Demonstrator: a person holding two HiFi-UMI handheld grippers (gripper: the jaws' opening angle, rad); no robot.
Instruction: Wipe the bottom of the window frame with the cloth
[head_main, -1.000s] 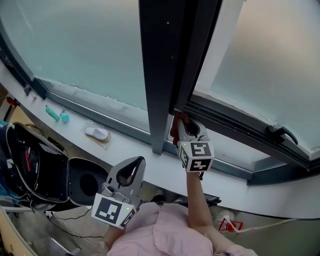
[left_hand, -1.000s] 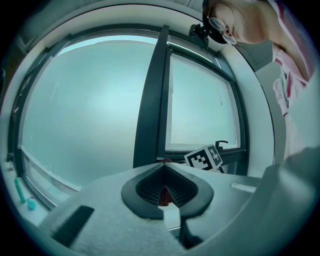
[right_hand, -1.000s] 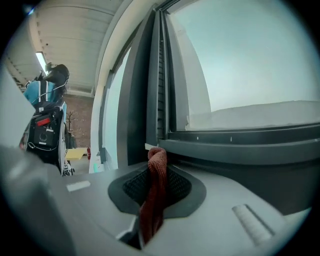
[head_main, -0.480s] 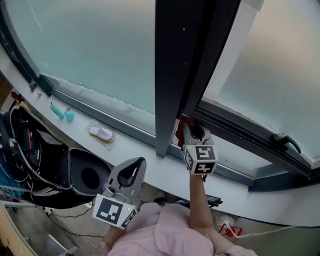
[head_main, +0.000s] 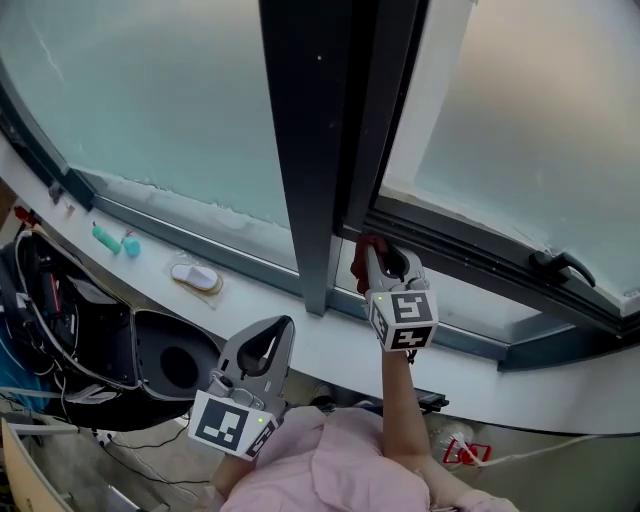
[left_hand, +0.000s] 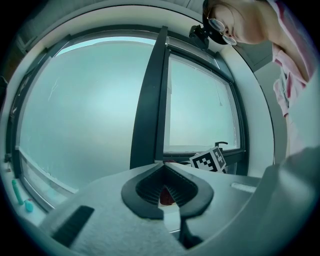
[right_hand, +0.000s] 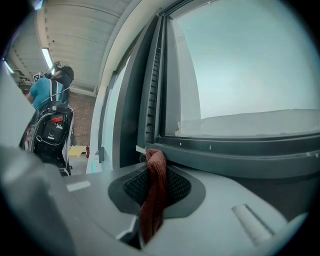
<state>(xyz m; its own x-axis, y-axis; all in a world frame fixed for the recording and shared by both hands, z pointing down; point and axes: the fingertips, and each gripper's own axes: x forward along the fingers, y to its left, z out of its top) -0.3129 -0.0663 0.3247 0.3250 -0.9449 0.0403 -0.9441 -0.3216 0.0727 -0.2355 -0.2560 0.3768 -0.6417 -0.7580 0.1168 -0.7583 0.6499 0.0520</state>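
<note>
The cloth (right_hand: 155, 192), a reddish-brown twisted strip, is pinched between the jaws of the right hand-held gripper (head_main: 384, 262); its upper end pokes out past the jaw tips and touches the dark bottom rail of the window frame (right_hand: 240, 150), just beside the dark upright post (head_main: 312, 150); the rest of the strip runs down between the jaw pads. The left hand-held gripper (head_main: 268, 338) hangs lower and nearer the person, well apart from the frame; its jaws are pressed together at the tips with nothing between them. On the white sill (head_main: 330, 345), off to the left, lie two small teal items (head_main: 105, 238) and a white object in a clear wrapper (head_main: 195, 277); a black bag (head_main: 60, 335) sits below the sill.
</note>
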